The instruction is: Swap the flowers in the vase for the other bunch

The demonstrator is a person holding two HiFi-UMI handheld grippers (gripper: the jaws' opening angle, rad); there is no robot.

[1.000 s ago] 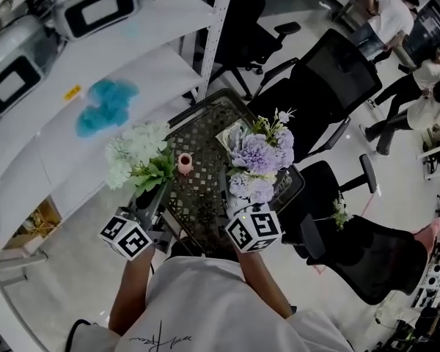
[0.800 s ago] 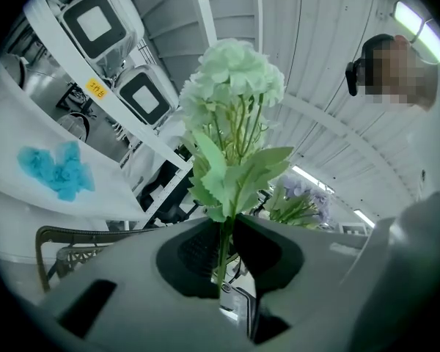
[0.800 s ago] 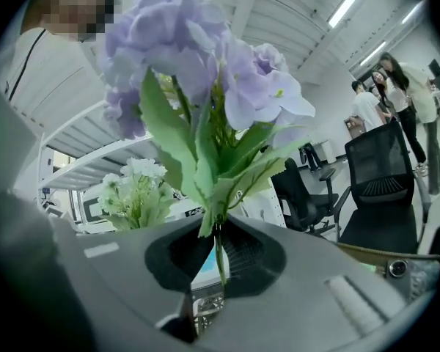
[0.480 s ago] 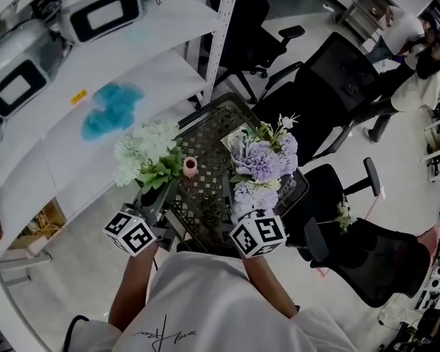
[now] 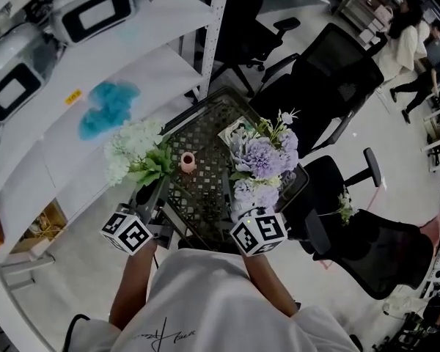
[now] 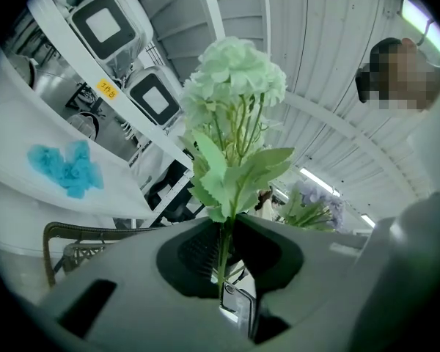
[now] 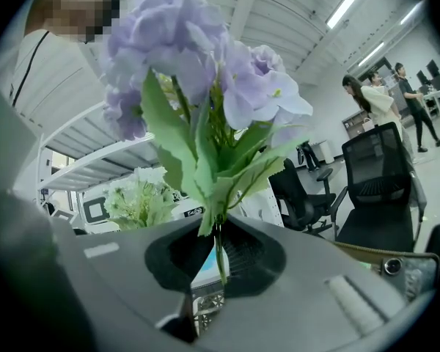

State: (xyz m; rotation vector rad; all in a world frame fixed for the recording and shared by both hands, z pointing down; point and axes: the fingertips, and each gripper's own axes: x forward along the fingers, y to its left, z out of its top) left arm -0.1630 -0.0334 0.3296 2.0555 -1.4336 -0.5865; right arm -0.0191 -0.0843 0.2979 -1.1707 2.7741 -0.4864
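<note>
Left gripper [image 5: 147,198]: jaws clenched on the thin stem of the white-green bunch [image 5: 134,152], blooms standing above the jaws in the left gripper view [image 6: 235,86]; the stem runs straight down between the pads.

Right gripper [image 5: 242,210]: jaws likewise pinched on the stem of the purple bunch [image 5: 265,158]; the right gripper view shows the purple heads [image 7: 194,64] upright over the closed jaws.

Pink vase [image 5: 188,162]: small, upright at centre frame on the dark lattice table [image 5: 205,193], between the two bunches and apart from both; no stem seen in it.

Change over the last second: next to nothing at the table; both bunches sit at the same places either side of the vase, and both grips read the same; only the people at upper right have shifted, and the head view has swung a little.

Reading: the vase looks emptied, so the taking-out half seems done; the pause is likely the point of choosing; which bunch came out cannot be told from here; the incoming stem must be lined up over a narrow mouth.
</note>
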